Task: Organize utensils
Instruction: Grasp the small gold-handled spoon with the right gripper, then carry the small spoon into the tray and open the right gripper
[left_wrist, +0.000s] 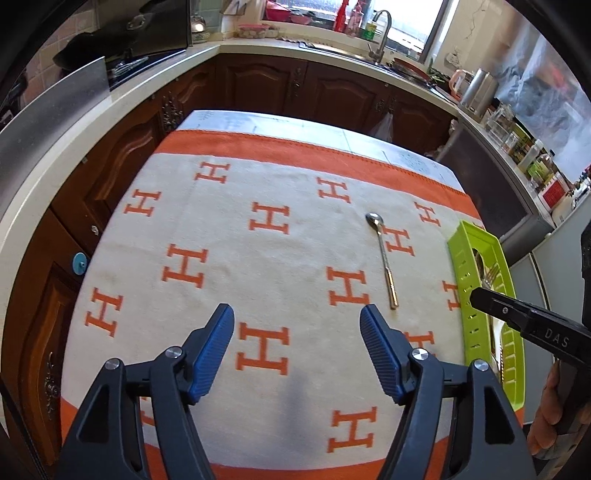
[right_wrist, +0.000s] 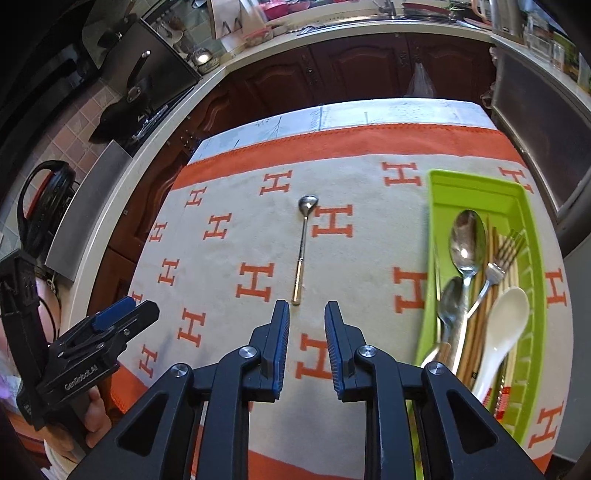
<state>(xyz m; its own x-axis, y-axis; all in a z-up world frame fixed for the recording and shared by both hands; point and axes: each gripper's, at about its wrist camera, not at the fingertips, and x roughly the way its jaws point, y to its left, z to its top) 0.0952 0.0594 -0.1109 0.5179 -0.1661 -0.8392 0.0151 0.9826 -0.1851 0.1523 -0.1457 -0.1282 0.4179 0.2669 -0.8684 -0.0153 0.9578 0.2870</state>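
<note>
Already the green tray at 3 o'clock on the H-print cloth held two metal spoons, a fork, wooden chopsticks & a white spoon. One slim spoon lay loose mid-cloth, bowl toward 12. Left gripper tilted down over the cloth, jaws spread wide, nothing between. Right gripper tilted down just short of the loose spoon's handle, jaws narrowly apart, empty. Writing: "GenRobot.AI" on the left tool, "DAS" on the right.
</note>
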